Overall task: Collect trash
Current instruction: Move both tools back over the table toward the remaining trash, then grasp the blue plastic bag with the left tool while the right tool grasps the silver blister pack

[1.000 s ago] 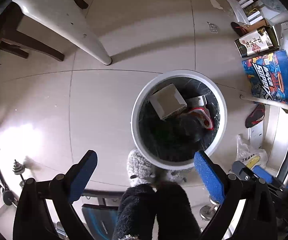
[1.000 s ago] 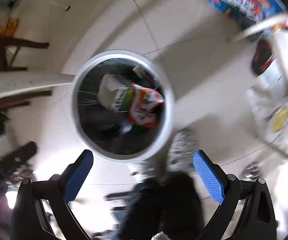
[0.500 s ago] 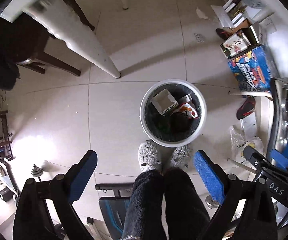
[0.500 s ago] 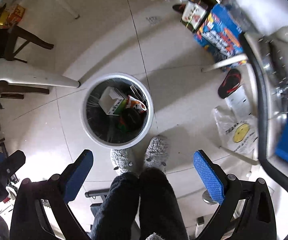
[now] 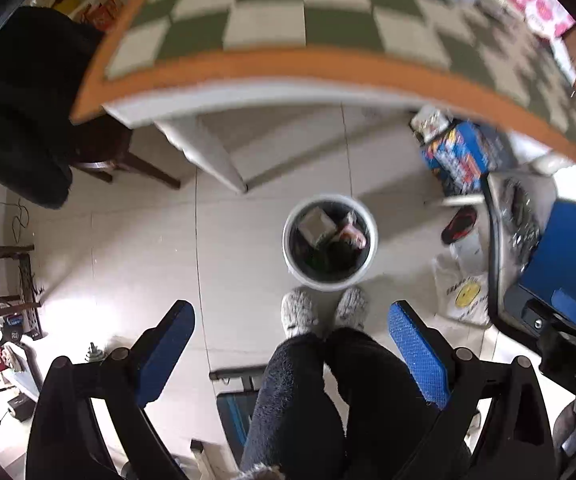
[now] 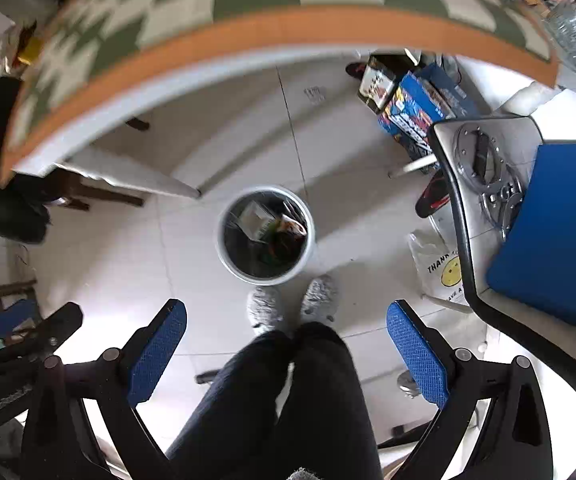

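Both grippers hang high over the tiled floor [image 5: 135,248], looking straight down. Left gripper [image 5: 292,354]: blue pads spread wide, nothing between them. Right gripper [image 6: 288,350]: blue pads likewise spread wide, empty.

White round trash bin [image 5: 371,258] stands on the floor below, lined with a dark bag, just ahead of the person's grey fuzzy slippers [image 5: 299,316]. Same bin in the right view [image 6: 223,252], near centre. Trash inside: a greyish cardboard box [image 5: 315,225] lying toward the far-left wall of the bin, and a red-and-white wrapper [image 5: 352,235] beside it on the right. Darker items lie lower in the bin; too dim to identify.

Person's dark-trousered legs [image 6: 279,400] run up from the bottom edge between the pads in both views.

Table with a green-and-white checked cloth and orange border [image 5: 288,28] arcs across the top, blurred; its white leg [image 5: 211,156] reaches the floor to the left of the bin. Blue printed carton [image 6: 408,116] sits on the floor at far right. A white plastic bag with a yellow smiley [image 6: 440,268] lies right of the slippers. A chair with a blue cushion [image 6: 556,232] fills the right side.
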Available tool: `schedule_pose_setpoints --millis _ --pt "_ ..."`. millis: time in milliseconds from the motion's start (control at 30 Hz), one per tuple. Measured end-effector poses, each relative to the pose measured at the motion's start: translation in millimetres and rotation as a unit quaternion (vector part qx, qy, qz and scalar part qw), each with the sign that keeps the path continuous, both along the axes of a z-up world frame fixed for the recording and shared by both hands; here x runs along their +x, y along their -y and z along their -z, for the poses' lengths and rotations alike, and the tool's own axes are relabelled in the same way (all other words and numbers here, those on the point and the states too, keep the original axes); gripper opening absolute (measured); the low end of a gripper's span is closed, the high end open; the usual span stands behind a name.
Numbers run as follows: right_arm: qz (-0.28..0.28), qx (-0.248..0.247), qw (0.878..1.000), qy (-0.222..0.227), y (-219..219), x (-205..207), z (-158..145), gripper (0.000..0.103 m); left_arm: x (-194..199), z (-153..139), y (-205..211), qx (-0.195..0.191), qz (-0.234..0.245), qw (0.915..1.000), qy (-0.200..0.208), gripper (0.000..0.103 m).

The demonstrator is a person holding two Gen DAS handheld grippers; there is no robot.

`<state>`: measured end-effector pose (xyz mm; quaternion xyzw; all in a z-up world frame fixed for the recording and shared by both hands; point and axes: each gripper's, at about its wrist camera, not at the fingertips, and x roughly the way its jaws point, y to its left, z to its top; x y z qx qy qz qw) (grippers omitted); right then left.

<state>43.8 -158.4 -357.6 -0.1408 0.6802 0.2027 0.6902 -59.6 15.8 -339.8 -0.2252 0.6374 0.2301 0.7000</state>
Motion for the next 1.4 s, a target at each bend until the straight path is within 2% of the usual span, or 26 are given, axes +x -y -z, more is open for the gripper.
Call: schedule_pose_setpoints --millis 167,267,367,467,533,633,800,900,1000,1067,1100,1133,1167,1200,1233,1267,1333,1367,1400 --pt "0.039 0.046 0.998 0.015 -3.9 28.4 -62.6 0.101 39.1 -50.1 -21.7 0.042 -0.007 0.9979 0.048 0.099" --pt "0.064 0.075 0.995 0.022 -6.9 66.6 -91.2 0.101 71.3 -70.3 -36.4 0.072 -0.008 0.9953 0.064 0.099" --pt "0.076 0.09 0.992 0.041 -10.7 119.8 -111.1 0.101 119.4 -80.8 -53.1 0.078 -0.009 0.9942 0.074 0.103" --pt "0.098 0.094 0.99 0.038 -12.4 182.1 -118.1 0.101 167.5 -84.2 -60.4 0.09 -0.015 0.993 0.075 0.103" --pt "0.124 0.102 0.987 0.021 -12.0 235.0 -111.7 0.101 207.8 -82.9 -68.3 0.105 -0.023 0.9918 0.069 0.103" --pt "0.169 0.107 0.98 -0.009 -16.1 313.2 -86.9 0.101 255.9 -76.1 -83.6 0.119 -0.053 0.9904 0.046 0.103" --pt "0.234 0.08 0.967 -0.054 -45.3 437.1 -23.6 0.101 324.0 -47.3 -107.5 0.116 -0.09 0.9892 -0.009 0.103" --pt "0.254 0.064 0.962 -0.072 -70.0 486.7 6.6 0.101 348.0 -31.4 -120.4 0.11 -0.11 0.9871 -0.036 0.103" --pt "0.259 0.041 0.963 -0.064 -94.2 518.2 23.2 0.094 360.9 -20.0 -129.9 0.104 -0.126 0.9849 -0.056 0.103" --pt "0.253 0.024 0.965 -0.061 -111.9 531.7 30.7 0.094 366.1 -15.1 -134.2 0.099 -0.133 0.9842 -0.062 0.103" --pt "0.247 0.001 0.968 -0.052 -120.7 535.5 32.5 0.094 368.2 -13.0 -135.7 0.096 -0.137 0.9837 -0.066 0.103" --pt "0.23 -0.018 0.972 -0.035 -132.3 538.8 31.2 0.094 371.3 -10.9 -136.7 0.093 -0.138 0.9836 -0.069 0.103" --pt "0.208 -0.013 0.978 -0.025 -141.9 540.5 29.2 0.09 373.6 -9.5 -137.1 0.089 -0.139 0.9837 -0.07 0.103" --pt "0.175 -0.016 0.984 -0.014 -153.6 541.7 26.8 0.08 376.4 -8.1 -137.2 0.085 -0.139 0.984 -0.071 0.103" --pt "0.142 -0.02 0.99 -0.005 -163.7 542.3 24.6 0.076 379.6 -7.2 -136.5 0.081 -0.139 0.9845 -0.071 0.103" --pt "0.081 -0.012 0.997 0.003 -179.0 541.9 22.3 0.072 384.1 -5.8 -135.3 0.072 -0.136 0.9858 -0.067 0.103" --pt "0.001 -0.03 0.999 0.03 -193.7 540.0 16.2 0.072 394.3 -3.6 -131.2 0.05 -0.132 0.9885 -0.055 0.103" --pt "-0.008 -0.032 0.999 0.042 -192.4 541.0 11.8 0.073 399.2 -2.5 -128.7 0.033 -0.13 0.99 -0.043 0.103" --pt "-0.008 -0.024 0.999 0.044 -187.5 544.9 6.8 0.078 405.5 -0.6 -124.4 0.012 -0.127 0.9913 -0.031 0.103"
